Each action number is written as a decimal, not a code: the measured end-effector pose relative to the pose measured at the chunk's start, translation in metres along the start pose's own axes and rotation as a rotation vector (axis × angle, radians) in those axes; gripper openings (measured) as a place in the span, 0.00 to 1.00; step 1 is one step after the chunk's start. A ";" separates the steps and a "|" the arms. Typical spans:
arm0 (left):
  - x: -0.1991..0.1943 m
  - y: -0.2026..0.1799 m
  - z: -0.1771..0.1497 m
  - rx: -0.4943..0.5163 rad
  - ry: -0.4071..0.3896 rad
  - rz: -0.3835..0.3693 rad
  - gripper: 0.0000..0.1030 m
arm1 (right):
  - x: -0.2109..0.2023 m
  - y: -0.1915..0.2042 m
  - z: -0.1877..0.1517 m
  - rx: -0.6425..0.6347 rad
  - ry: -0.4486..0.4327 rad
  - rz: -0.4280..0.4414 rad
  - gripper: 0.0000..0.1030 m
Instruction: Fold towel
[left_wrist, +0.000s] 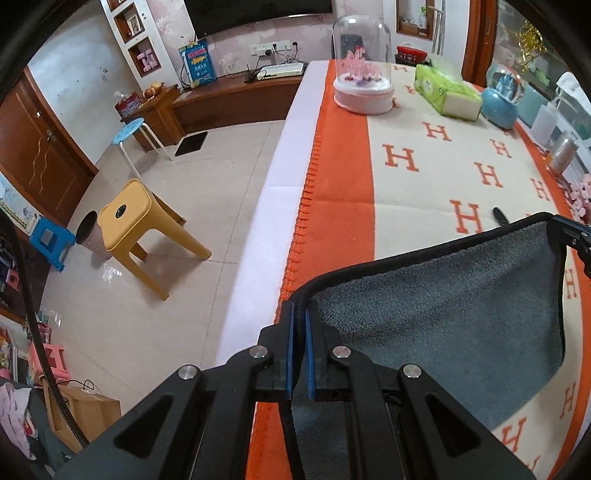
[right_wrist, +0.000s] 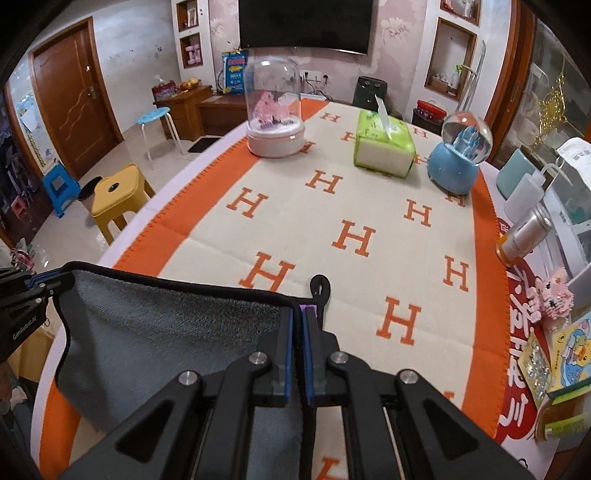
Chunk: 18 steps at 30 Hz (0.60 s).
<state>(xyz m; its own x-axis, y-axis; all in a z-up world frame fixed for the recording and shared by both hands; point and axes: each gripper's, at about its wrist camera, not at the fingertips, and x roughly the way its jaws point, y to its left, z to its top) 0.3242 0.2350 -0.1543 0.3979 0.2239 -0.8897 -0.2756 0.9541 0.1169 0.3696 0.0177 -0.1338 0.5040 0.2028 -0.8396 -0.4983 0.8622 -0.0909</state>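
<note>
The towel (left_wrist: 443, 306), grey terry with a black bound edge, hangs lifted above the near end of the orange-bordered H-pattern blanket (left_wrist: 424, 166). In the left wrist view, our left gripper (left_wrist: 298, 314) has its 2 blue pads pressed nearly together on the towel's left top corner, so we judge it clamped on the cloth. The bound edge runs taut from that corner up to the right gripper (left_wrist: 576, 240) at the towel's far corner, and the body of the cloth sags below it. We hold the 2 corners apart like this, we think, so the edge stays straight and the fold can land square. Beyond the towel, a glass dome ornament (left_wrist: 364, 66), a green tissue pack (left_wrist: 443, 92) and a blue snow globe (left_wrist: 504, 96) stand at the far end of the blanket, well apart from the towel, which leaves open blanket to lay it on.

In the right wrist view, our right gripper (right_wrist: 298, 314) pinches the opposite top corner, pads narrow, with the towel's black hanging loop (right_wrist: 320, 286) poking out just past the fingertips. The left gripper (right_wrist: 48, 286) grips the other corner at the towel's left. The towel (right_wrist: 166, 339) droops toward us between them. We judge the fold is under way, with the held edge likely to be carried across the blanket.
</note>
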 end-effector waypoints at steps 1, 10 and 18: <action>0.005 -0.001 0.001 0.001 0.004 0.001 0.04 | 0.004 0.000 0.000 0.002 0.005 -0.002 0.05; 0.047 -0.005 0.007 -0.036 0.049 0.019 0.07 | 0.043 0.005 0.000 0.004 0.055 -0.033 0.05; 0.048 0.001 0.001 -0.088 0.021 0.034 0.69 | 0.044 0.004 -0.003 0.015 0.067 -0.029 0.29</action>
<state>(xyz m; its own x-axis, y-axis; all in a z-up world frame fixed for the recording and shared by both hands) 0.3441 0.2465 -0.1965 0.3691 0.2509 -0.8949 -0.3653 0.9246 0.1085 0.3875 0.0283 -0.1726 0.4691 0.1464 -0.8709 -0.4735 0.8741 -0.1081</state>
